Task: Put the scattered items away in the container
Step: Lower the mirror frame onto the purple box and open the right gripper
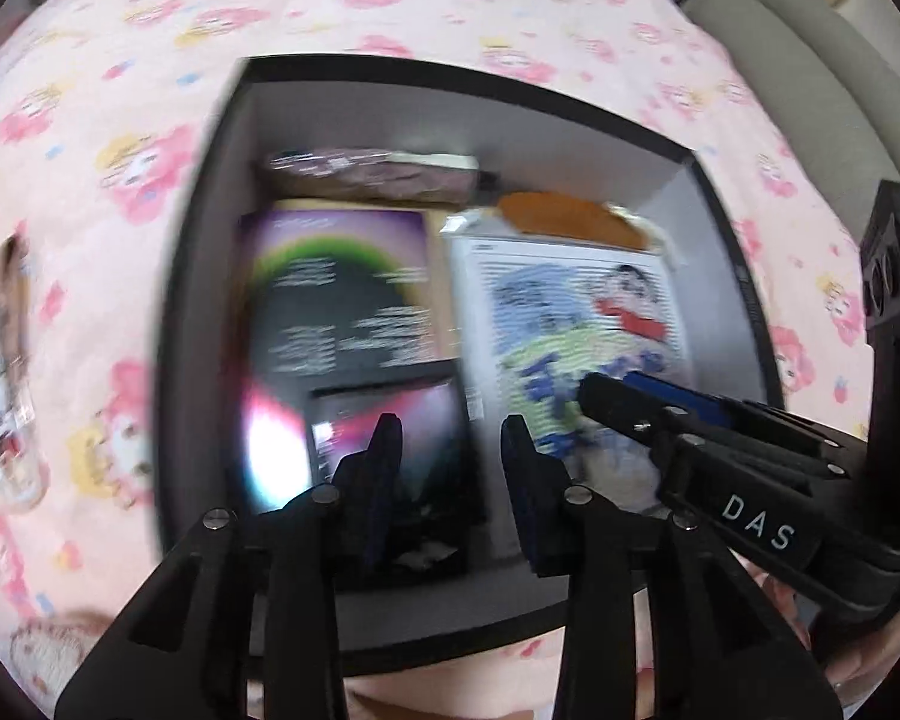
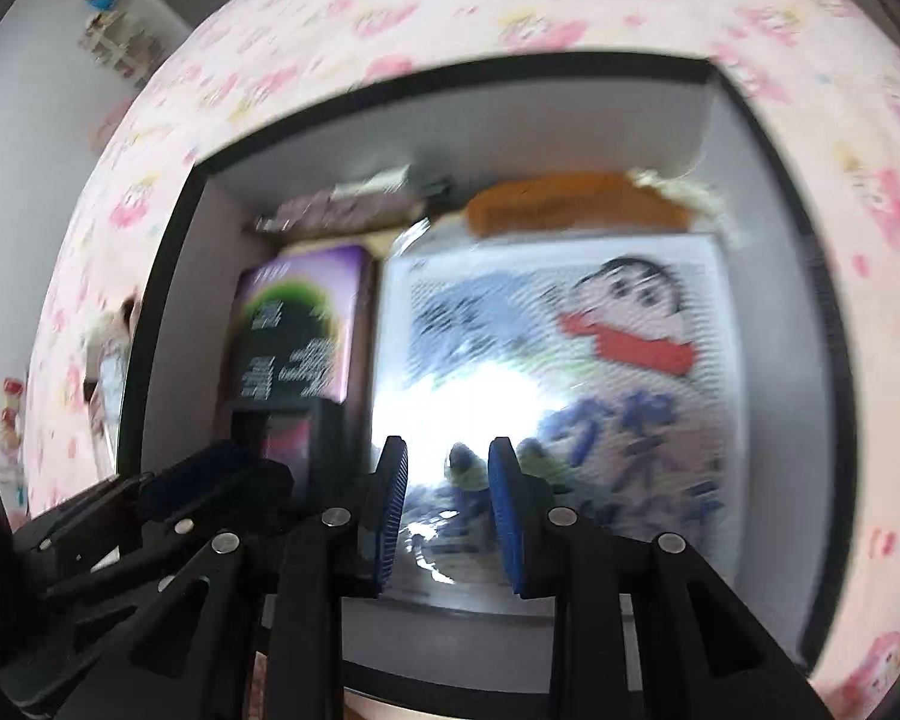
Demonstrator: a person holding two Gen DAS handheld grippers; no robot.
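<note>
A black-rimmed box [image 1: 210, 192] [image 2: 162, 252] lies on a pink patterned bedsheet. Inside lie a purple-and-black booklet [image 1: 336, 294] [image 2: 300, 324], a cartoon-boy picture sheet [image 1: 576, 324] [image 2: 570, 360], a smaller dark card [image 1: 390, 438], a pinkish packet [image 1: 372, 174] and an orange item [image 1: 570, 213] [image 2: 576, 201] at the far wall. My left gripper [image 1: 450, 450] hovers open and empty over the dark card. My right gripper [image 2: 444, 474] hovers open and empty over the cartoon sheet; it also shows in the left wrist view [image 1: 642, 402]. Both views are blurred.
A clear packet with a printed card [image 1: 0, 384] [image 2: 111, 360] lies on the sheet left of the box. A grey cushion [image 1: 810, 60] sits at the far right. Small figures [image 2: 12, 420] stand on the left by a white wall.
</note>
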